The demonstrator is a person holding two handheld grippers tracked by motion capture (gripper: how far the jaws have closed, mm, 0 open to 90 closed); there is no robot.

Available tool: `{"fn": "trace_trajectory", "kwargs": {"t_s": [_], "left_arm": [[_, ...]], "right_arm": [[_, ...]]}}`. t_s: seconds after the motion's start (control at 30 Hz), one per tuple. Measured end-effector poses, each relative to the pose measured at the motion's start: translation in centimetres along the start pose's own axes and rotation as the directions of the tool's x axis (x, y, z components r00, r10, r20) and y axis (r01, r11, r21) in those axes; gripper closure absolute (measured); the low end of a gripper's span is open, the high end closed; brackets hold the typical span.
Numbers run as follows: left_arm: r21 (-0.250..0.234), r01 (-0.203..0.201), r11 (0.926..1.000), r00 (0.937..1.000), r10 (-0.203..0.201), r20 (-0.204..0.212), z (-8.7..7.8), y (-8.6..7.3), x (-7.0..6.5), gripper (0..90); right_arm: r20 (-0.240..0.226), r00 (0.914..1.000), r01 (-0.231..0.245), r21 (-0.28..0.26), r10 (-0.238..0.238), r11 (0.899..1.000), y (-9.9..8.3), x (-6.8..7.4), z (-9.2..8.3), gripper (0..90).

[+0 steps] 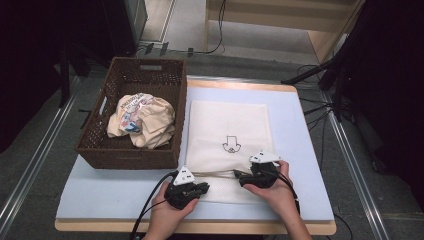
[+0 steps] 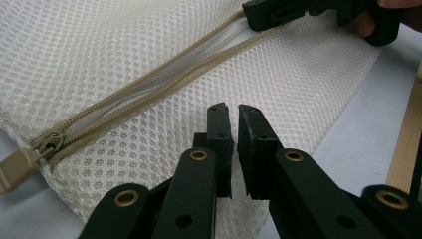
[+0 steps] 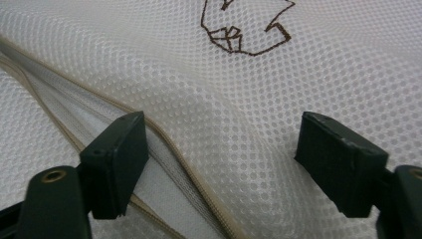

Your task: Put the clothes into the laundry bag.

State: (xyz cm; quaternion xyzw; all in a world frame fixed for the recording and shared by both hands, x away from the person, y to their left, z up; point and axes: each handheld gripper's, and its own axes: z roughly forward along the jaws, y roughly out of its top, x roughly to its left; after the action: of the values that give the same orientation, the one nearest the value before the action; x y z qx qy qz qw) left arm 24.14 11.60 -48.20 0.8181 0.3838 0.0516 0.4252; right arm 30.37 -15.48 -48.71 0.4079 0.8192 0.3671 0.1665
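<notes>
Low in the frame's centre, I am holding my left gripper (image 1: 202, 187) nearly closed, empty, over the white mesh zippered laundry bag (image 1: 227, 135), my right gripper (image 1: 240, 178) gaping wide beside its beige zipper (image 2: 149, 94).

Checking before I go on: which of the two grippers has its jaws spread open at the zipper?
The right gripper: its jaws stand wide apart over the mesh bag by the open zipper. The left gripper has its jaws nearly together.

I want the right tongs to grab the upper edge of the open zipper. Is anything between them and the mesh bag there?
Nothing visible. The right tongs stand open over the mesh bag, one jaw at the open zipper.
</notes>
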Motion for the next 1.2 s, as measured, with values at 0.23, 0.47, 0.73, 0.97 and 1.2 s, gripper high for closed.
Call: {"fn": "trace_trajectory", "kwargs": {"t_s": [0.23,0.47,0.73,0.97,1.2], "left_arm": [[-0.002,0.001,1.0,1.0,-0.001,0.0,0.0,0.0,0.0,83.3],[-0.005,0.002,1.0,1.0,-0.002,0.001,0.0,0.0,0.0,82.3],[-0.008,-0.01,0.9999,1.0,0.01,0.0,0.0,-0.1,-0.2,80.8],[-0.009,-0.022,0.9997,0.9998,0.022,-0.005,0.0,-0.1,-0.3,79.4],[-0.008,-0.026,0.9996,0.9996,0.026,-0.012,0.0,-0.1,-0.4,79.5]], "right_arm": [[0.16,0.9871,0.013,-0.044,-0.006,0.999,-0.3,-1.7,-0.8,61.8],[-0.052,0.998,-0.038,-0.061,0.035,0.997,0.0,-1.9,-0.7,47.3],[0.045,0.9976,-0.052,0.009,0.052,0.999,0.4,-1.6,0.5,12.2],[0.051,0.9982,-0.033,0.026,0.031,0.999,0.7,-0.9,0.3,25.1],[0.087,0.9954,-0.039,0.001,0.039,0.999,1.0,-0.2,0.2,80.6]]}}
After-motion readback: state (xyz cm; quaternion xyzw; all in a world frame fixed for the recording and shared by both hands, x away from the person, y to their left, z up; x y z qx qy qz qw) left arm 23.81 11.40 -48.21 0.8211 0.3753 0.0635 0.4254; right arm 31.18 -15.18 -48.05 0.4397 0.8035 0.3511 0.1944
